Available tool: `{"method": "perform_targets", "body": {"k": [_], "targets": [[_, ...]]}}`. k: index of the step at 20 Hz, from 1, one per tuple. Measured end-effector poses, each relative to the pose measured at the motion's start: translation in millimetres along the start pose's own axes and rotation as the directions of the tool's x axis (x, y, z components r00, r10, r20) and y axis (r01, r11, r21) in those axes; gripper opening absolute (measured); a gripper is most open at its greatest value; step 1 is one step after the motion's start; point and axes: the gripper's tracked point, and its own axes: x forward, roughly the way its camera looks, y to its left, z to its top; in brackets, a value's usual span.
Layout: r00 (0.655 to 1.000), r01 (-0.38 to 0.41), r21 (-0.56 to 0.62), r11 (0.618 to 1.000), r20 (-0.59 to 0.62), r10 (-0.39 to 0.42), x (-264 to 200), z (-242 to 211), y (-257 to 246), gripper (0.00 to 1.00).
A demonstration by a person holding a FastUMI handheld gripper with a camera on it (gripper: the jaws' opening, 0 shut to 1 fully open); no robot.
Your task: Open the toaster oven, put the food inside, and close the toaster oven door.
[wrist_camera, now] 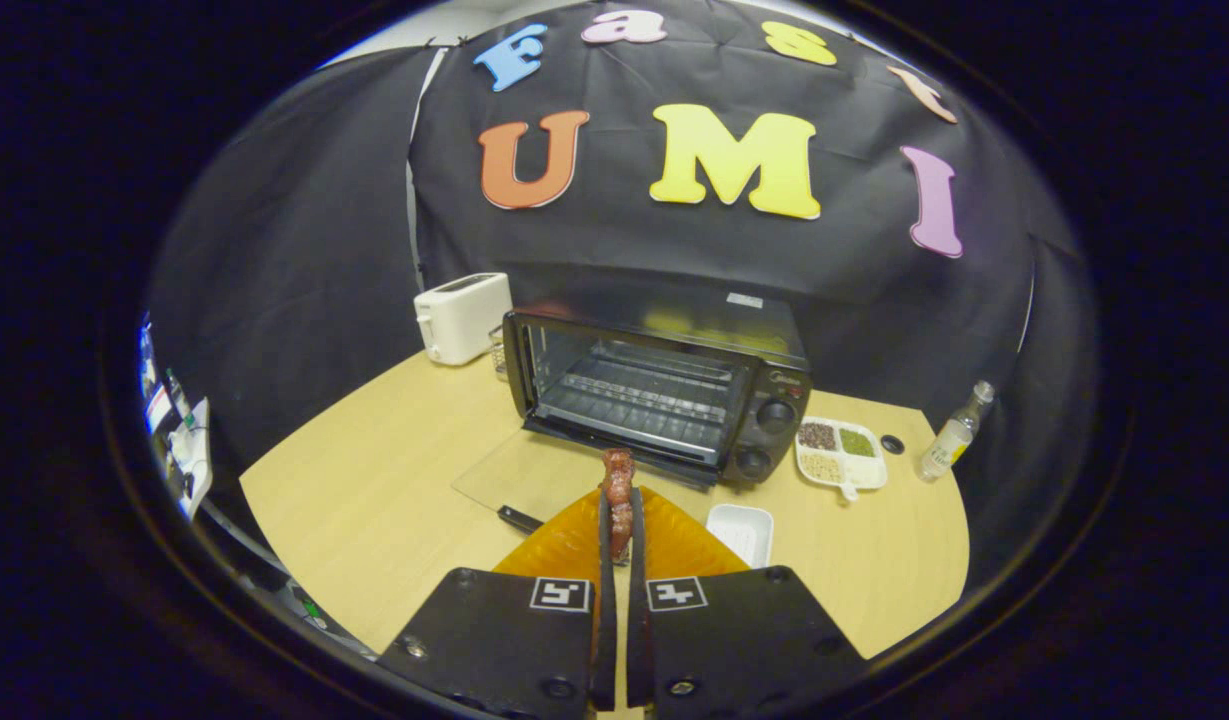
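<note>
Gripper (pixel 620 520): both fingers pressed together on a strip of reddish-brown food (pixel 618 490), which stands roughly upright between them, its top end sticking out above the fingertips. The food is lifted clear of the table (pixel 374 490).

Directly beneath the fingers: an orange plate (pixel 674 545), ribbed rim, sitting toward the near edge of the table. Just beside the plate on its right, a small white tray (pixel 742 530) (looks shallow; contents cannot be told).

Beyond the fingers: toaster oven (pixel 664 395), black, set toward the far edge of the table, near its middle. Its glass door (pixel 514 475) is open, folded down flat onto the table and reaching toward the plate; the dark door handle (pixel 520 518) lies at the near end, just left of the plate. Wire rack (pixel 644 395) visible inside the cavity. Two knobs on the oven's right panel.

Left of the oven, at the far left corner of the table: white toaster (pixel 461 316). Right of the oven, just beside it: white divided dish (pixel 840 452) with three compartments holding dark, green and pale grains. Further right, a small dark cap (pixel 892 444), then a clear bottle (pixel 954 432) standing near the table's right edge.
</note>
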Motion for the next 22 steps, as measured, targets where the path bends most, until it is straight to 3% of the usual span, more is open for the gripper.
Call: {"method": "perform_targets", "body": {"k": [6, 10, 15, 19, 22], "targets": [[0.99, 0.063, 0.147, 0.987, 0.118, -0.081, 55, 7, 13, 0.08], [0.968, 0.089, 0.296, 0.951, 0.199, -0.153, 86, 16, 1, 0.08], [0.928, 0.0, 0.458, 0.889, 0.332, -0.171, 116, 43, -9, 0.07], [0.923, -0.12, 0.564, 0.817, 0.367, -0.118, 151, 45, -3, 0.08], [0.92, -0.17, 0.595, 0.786, 0.381, -0.089, 176, 42, -4, 0.08]]}}
